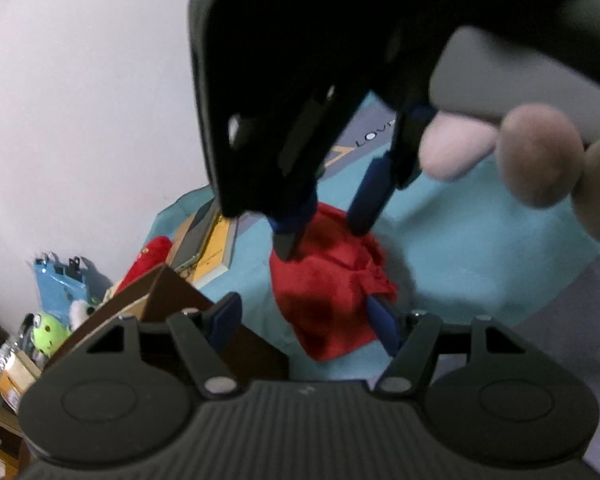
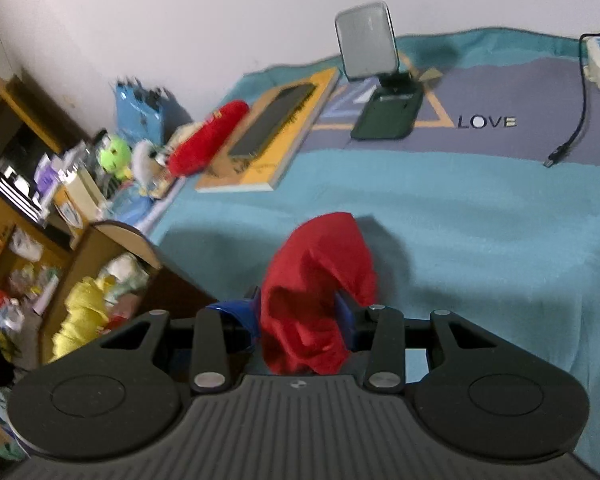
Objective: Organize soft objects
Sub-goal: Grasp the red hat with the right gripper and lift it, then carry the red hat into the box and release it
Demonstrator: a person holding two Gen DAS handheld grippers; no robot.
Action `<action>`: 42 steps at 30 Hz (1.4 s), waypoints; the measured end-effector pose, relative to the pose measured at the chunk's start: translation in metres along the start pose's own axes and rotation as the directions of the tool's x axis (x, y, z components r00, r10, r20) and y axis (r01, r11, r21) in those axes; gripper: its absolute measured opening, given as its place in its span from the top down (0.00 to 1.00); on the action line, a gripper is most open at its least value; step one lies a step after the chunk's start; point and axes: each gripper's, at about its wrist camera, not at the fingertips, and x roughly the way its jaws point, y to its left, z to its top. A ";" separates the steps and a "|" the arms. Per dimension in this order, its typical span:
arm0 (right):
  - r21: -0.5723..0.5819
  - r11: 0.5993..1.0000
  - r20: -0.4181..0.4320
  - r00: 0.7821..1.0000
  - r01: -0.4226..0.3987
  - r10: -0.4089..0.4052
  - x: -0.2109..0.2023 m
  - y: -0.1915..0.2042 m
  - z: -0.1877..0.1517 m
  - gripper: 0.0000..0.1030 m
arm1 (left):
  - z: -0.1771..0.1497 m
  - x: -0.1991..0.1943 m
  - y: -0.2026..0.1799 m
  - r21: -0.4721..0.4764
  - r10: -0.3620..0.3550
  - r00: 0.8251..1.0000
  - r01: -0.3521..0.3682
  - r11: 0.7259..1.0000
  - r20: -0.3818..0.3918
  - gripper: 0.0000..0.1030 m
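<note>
The task stands at an early stage. One soft item, a red cloth (image 2: 320,300), is bunched between the blue pads of the right hand-held gripper (image 2: 300,316), whose jaws are drawn narrow and pinch it; the cloth hangs crumpled above the teal blanket (image 2: 480,240) covering the bed, with a shadow under it, so it appears lifted rather than laid down. The left hand-held gripper (image 1: 304,316) stands wide, with nothing pressed between its pads; the cloth lies just ahead of it, and its right pad sits at the cloth's lower edge, though contact cannot be confirmed. No folding is evident: the cloth shows no squared edge or flat panel. Other soft items remain unsorted at the bed's left edge: a red plush toy (image 2: 208,140), a green plush toy (image 2: 116,158) and a yellow fabric heap (image 2: 80,320) in the wooden shelf unit (image 2: 112,236). In the inspector's judgement, spreading, folding and placing are all outstanding.
</note>
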 end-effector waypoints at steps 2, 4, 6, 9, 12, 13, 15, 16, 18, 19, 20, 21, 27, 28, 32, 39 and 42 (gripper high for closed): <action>0.012 1.000 -0.023 0.999 -0.022 0.022 0.007 -0.007 0.000 0.82 | 0.000 0.008 -0.002 0.003 -0.012 1.000 0.012 1.000 -0.027 0.36; 0.020 0.999 -0.022 0.999 -0.030 0.030 0.007 -0.012 -0.001 0.90 | 0.000 0.016 -0.002 -0.018 -0.036 0.997 0.034 0.999 -0.062 0.42; -0.006 0.999 -0.017 0.999 -0.040 0.040 0.004 -0.010 -0.005 0.97 | 0.000 0.019 0.002 -0.037 -0.060 0.996 0.058 0.998 -0.070 0.57; -0.027 0.998 -0.008 0.999 -0.053 0.053 -0.001 -0.009 -0.010 1.00 | 0.001 0.020 0.005 -0.050 -0.102 0.993 0.099 0.994 -0.064 0.79; 0.000 0.998 0.015 0.998 -0.067 0.067 -0.009 -0.014 -0.014 1.00 | 0.002 0.013 0.004 -0.053 -0.130 0.991 0.128 0.990 -0.033 0.86; 0.013 0.997 0.022 0.997 -0.075 0.075 -0.013 -0.016 -0.016 1.00 | 0.002 0.009 0.004 -0.057 -0.143 0.989 0.141 0.988 -0.023 0.87; 0.045 0.995 0.041 0.995 -0.091 0.089 -0.023 -0.019 -0.022 1.00 | 0.002 -0.004 0.004 -0.054 -0.166 0.986 0.166 0.985 0.005 0.87; 0.062 0.993 0.052 0.994 -0.101 0.098 -0.030 -0.020 -0.026 1.00 | 0.001 -0.011 0.004 -0.051 -0.176 0.984 0.176 0.983 0.019 0.87; 0.087 0.990 0.068 0.992 -0.114 0.108 -0.045 -0.020 -0.037 1.00 | -0.002 -0.029 0.005 -0.039 -0.211 0.976 0.213 0.976 0.048 0.87; 0.099 0.988 0.078 0.991 -0.120 0.112 -0.054 -0.018 -0.043 1.00 | -0.004 -0.038 0.006 -0.035 -0.226 0.972 0.229 0.973 0.061 0.87; 0.111 0.986 0.087 0.989 -0.126 0.117 -0.062 -0.016 -0.050 1.00 | -0.006 -0.049 0.007 -0.029 -0.247 0.966 0.250 0.968 0.076 0.87; 0.122 0.984 0.097 0.988 -0.130 0.118 -0.071 -0.013 -0.057 1.00 | -0.009 -0.056 0.010 -0.027 -0.264 0.960 0.267 0.963 0.089 0.87; 0.138 0.973 0.165 0.973 -0.183 0.159 -0.111 0.022 -0.092 1.00 | -0.033 -0.119 0.040 -0.034 -0.362 0.909 0.377 0.926 0.207 0.87; 0.130 0.973 0.177 0.970 -0.192 0.168 -0.115 0.032 -0.096 1.00 | -0.038 -0.126 0.048 -0.039 -0.370 0.901 0.388 0.921 0.225 0.87; 0.078 0.971 0.225 0.953 -0.225 0.202 -0.118 0.073 -0.100 1.00 | -0.056 -0.143 0.083 -0.072 -0.370 0.884 0.405 0.912 0.286 0.87; -0.008 0.961 0.284 0.921 -0.275 0.266 -0.096 0.147 -0.086 1.00 | -0.082 -0.148 0.158 -0.142 -0.302 0.884 0.371 0.918 0.356 0.87; -0.024 0.961 0.296 0.916 -0.276 0.271 -0.080 0.168 -0.079 1.00 | -0.094 -0.140 0.180 -0.138 -0.278 0.893 0.344 0.929 0.355 0.83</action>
